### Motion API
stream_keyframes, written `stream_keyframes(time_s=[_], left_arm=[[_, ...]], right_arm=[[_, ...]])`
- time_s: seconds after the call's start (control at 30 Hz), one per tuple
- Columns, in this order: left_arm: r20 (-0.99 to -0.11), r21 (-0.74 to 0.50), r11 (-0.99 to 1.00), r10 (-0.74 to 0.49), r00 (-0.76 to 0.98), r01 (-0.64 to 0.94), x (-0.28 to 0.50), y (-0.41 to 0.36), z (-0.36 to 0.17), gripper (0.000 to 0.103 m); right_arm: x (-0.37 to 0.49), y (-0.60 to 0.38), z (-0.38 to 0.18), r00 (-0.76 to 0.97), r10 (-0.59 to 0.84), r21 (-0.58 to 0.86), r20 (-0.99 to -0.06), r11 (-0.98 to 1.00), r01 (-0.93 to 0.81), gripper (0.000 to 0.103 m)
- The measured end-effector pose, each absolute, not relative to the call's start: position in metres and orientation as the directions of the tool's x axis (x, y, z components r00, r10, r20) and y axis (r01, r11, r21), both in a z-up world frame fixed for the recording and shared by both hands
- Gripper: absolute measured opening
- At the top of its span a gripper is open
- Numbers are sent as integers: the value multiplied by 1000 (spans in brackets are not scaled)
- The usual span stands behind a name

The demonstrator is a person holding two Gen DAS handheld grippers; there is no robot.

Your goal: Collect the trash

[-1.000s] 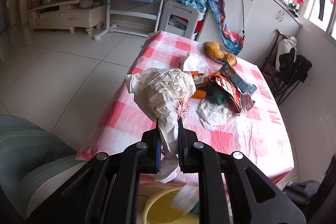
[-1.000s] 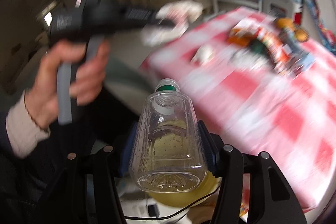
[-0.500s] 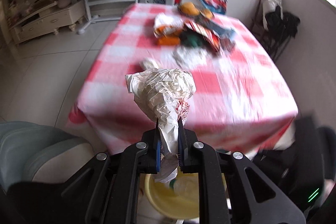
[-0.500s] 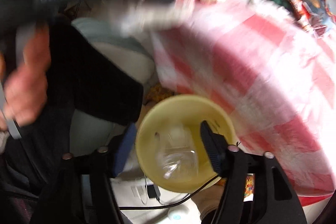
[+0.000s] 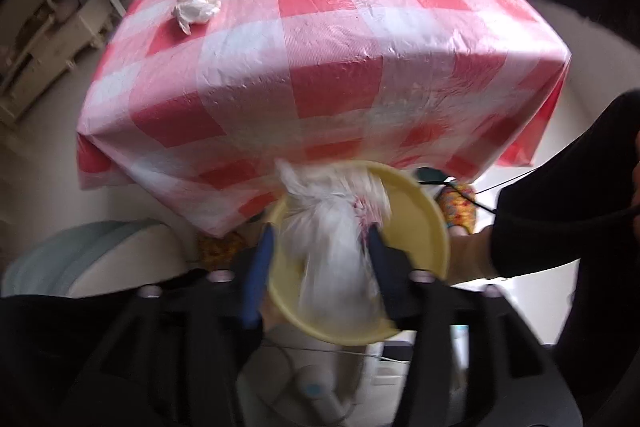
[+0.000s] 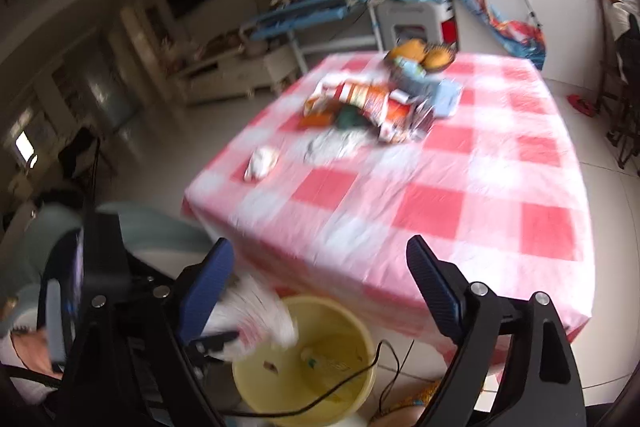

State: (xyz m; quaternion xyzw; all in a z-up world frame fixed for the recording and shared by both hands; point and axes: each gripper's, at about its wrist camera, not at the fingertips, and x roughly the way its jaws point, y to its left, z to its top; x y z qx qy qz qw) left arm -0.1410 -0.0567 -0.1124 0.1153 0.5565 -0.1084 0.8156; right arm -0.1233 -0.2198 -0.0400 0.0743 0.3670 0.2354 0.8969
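Note:
My left gripper (image 5: 320, 263) is open over the yellow bin (image 5: 424, 223), and the white plastic bag (image 5: 336, 227) hangs blurred between its spread fingers, over the bin's mouth. In the right wrist view the same bag (image 6: 256, 319) shows at the yellow bin's rim (image 6: 364, 379), with the clear bottle (image 6: 324, 359) lying inside. My right gripper (image 6: 320, 287) is open and empty, above the bin and facing the table. More trash lies on the red-checked table (image 6: 440, 203): a crumpled tissue (image 6: 262, 161), a white bag (image 6: 332, 145) and snack wrappers (image 6: 372, 103).
A bowl of oranges (image 6: 420, 57) stands at the table's far end. A grey-green chair (image 5: 92, 255) is left of the bin. A black cable (image 6: 344, 383) crosses the bin. A blue desk (image 6: 312, 11) and white cabinets stand behind.
My left gripper swung down over the bin and opened, letting go of the white bag. My right gripper dropped the bottle into the bin and has lifted to face the table.

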Motion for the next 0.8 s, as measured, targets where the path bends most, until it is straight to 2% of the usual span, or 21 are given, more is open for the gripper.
stream_keyframes(time_s=[0.17, 0.23, 0.3, 0.5, 0.63, 0.8], left_arm=[[-895, 61, 971, -50, 443, 232, -135, -42, -97, 62], [-864, 43, 981, -58, 500, 189, -132, -34, -85, 70], [-824, 24, 992, -52, 564, 128, -131, -24, -71, 81], [-771, -46, 998, -62, 634, 42, -129, -3, -55, 82], [-738, -33, 999, -51, 673, 40, -132, -7, -50, 82], [-727, 2, 999, -31, 686, 47, -134, -14, -49, 85]], right_arm=[[-139, -218, -21, 692, 437, 220, -574, 897, -383, 86], [-142, -213, -15, 719, 418, 168, -556, 903, -395, 87], [-147, -208, -11, 751, 391, 99, -531, 909, -404, 88], [-156, -198, -5, 809, 342, -25, -478, 915, -402, 90], [-160, -196, -1, 832, 326, -62, -448, 918, -393, 93], [-157, -189, -6, 829, 296, -106, -473, 916, -388, 93]])
